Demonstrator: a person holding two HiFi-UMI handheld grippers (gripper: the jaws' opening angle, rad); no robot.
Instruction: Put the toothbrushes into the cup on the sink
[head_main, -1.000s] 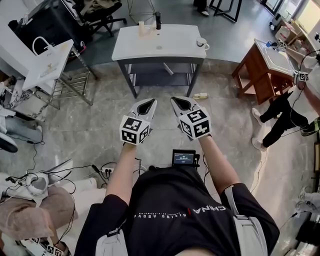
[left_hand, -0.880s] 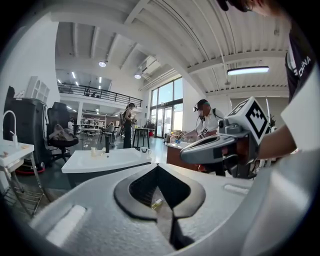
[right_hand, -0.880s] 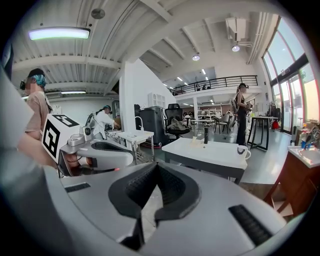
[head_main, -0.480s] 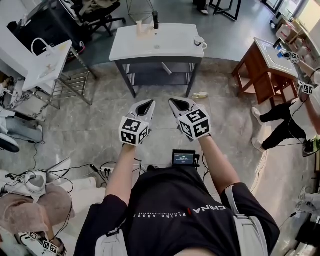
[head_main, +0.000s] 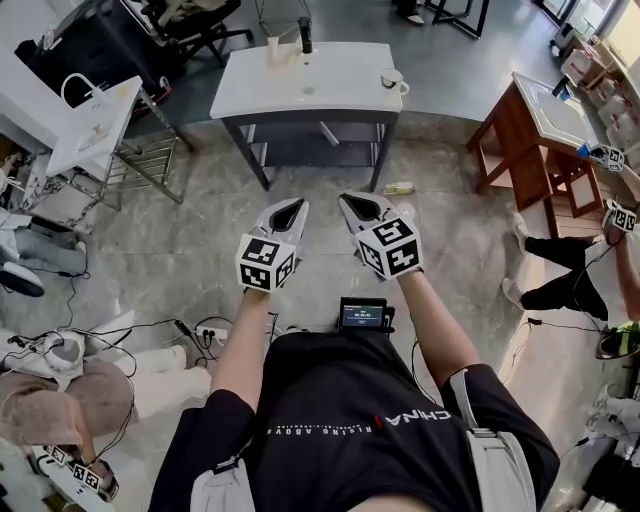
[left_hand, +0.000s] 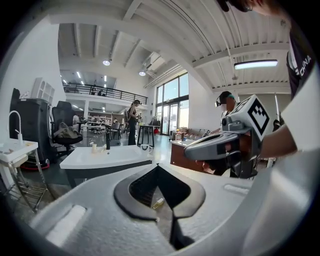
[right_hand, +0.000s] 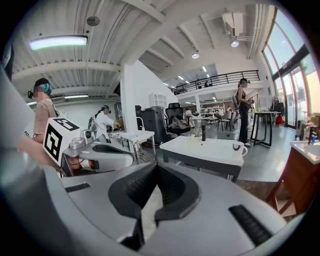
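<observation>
The white sink table (head_main: 310, 85) stands across the floor ahead of me. A white handled cup (head_main: 393, 82) sits at its right end, and a black faucet (head_main: 305, 35) rises at the back. Beside the faucet is a small pale item (head_main: 272, 47), too small to identify. I cannot make out any toothbrushes. My left gripper (head_main: 285, 215) and right gripper (head_main: 365, 208) hover side by side over the floor, short of the table, both shut and empty. The cup (left_hand: 145, 148) (right_hand: 238, 147) also appears in both gripper views, far beyond the closed jaw tips.
A small yellowish bottle (head_main: 400, 188) lies on the floor near the table's front right leg. A wooden table (head_main: 535, 125) stands at the right, with a person (head_main: 560, 270) beside it. At the left are a white side table (head_main: 95, 125), a metal rack (head_main: 140, 170) and floor cables (head_main: 190, 335).
Both grippers keep their pose and stay shut. The view has shifted slightly, so the sink table sits a little higher in frame. The person at the right has moved.
</observation>
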